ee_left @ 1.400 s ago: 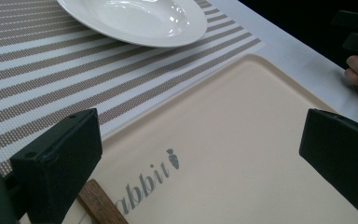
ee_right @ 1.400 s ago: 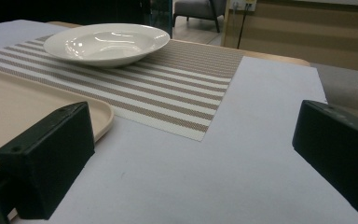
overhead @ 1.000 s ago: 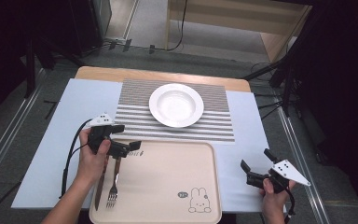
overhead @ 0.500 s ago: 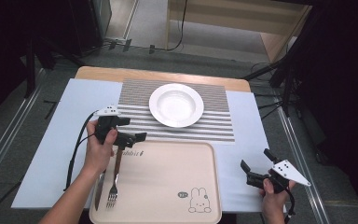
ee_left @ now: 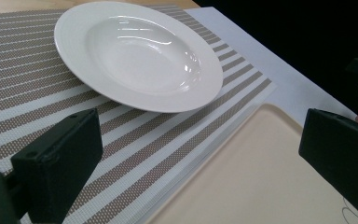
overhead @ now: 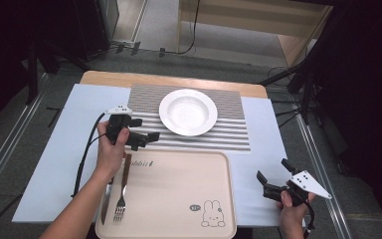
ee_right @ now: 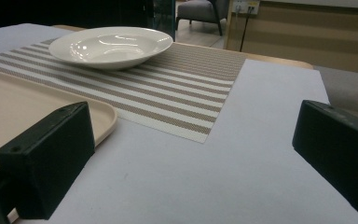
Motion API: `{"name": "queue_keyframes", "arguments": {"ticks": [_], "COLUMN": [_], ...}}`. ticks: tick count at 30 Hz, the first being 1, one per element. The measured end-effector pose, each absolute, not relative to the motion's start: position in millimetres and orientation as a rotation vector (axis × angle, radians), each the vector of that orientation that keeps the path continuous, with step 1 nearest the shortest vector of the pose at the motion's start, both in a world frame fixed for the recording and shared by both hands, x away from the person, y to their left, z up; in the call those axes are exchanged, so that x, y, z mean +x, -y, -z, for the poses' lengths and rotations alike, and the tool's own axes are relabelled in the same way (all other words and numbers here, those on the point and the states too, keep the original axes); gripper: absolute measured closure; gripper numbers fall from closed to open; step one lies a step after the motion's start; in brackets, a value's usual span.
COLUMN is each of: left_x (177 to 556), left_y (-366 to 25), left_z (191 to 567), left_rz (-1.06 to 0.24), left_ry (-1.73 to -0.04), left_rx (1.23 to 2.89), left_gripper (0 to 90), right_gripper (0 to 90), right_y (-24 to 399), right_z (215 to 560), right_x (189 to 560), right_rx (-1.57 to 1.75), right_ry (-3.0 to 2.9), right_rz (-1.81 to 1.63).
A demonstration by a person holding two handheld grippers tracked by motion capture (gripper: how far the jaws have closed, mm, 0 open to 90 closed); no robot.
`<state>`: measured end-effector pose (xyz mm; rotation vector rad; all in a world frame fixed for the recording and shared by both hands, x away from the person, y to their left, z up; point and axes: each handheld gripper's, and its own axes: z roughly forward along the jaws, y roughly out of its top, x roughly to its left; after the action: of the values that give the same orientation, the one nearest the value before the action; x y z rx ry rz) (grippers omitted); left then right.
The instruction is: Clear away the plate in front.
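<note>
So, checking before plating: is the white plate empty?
Empty: the white plate shows a bare, glossy bowl in all views, upright on the striped mat.

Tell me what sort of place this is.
Probably a recording lab set up as a dining spot. A table under a pale sheet carries a striped placemat, a white plate and a beige tray with cutlery; dark stands and floor cables surround it.
</note>
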<state>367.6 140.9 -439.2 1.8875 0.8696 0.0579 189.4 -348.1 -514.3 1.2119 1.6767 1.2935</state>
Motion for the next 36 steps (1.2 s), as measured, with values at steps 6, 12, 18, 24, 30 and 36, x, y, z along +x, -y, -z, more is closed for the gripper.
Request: {"name": "queue_keyframes", "arguments": {"ticks": [6,12,18,24,30,36], "left_x": [377,386,395,404,414,423], "left_y": [-135,-131,-126,-123,-121,-119], "left_z": [440,442,444,448,452,458], "left_rz": [-0.058,-0.055,-0.047,-0.051,-0.056,-0.055], "left_ry": [-0.876,-0.882,-0.888,-0.91,-0.94,-0.964], "left_rx": [1.883,1.878,1.889,1.88,1.872,1.875], "left_gripper": [0.0,0.0,0.0,0.0,2.1,2.1], "right_gripper": [0.0,0.0,0.0,0.0,0.0,0.0], "right_y": [348,348,348,347,347,347], "right_z": [514,515,515,515,515,515], "right_x": [189,189,190,190,190,190], "right_rx": [1.206,1.206,1.197,1.195,1.187,1.19], "right_ry": [-1.678,-1.68,-1.686,-1.685,-1.69,-1.69], "right_rz": [-1.294,-1.297,-1.298,-1.299,-1.298,-1.302]}}
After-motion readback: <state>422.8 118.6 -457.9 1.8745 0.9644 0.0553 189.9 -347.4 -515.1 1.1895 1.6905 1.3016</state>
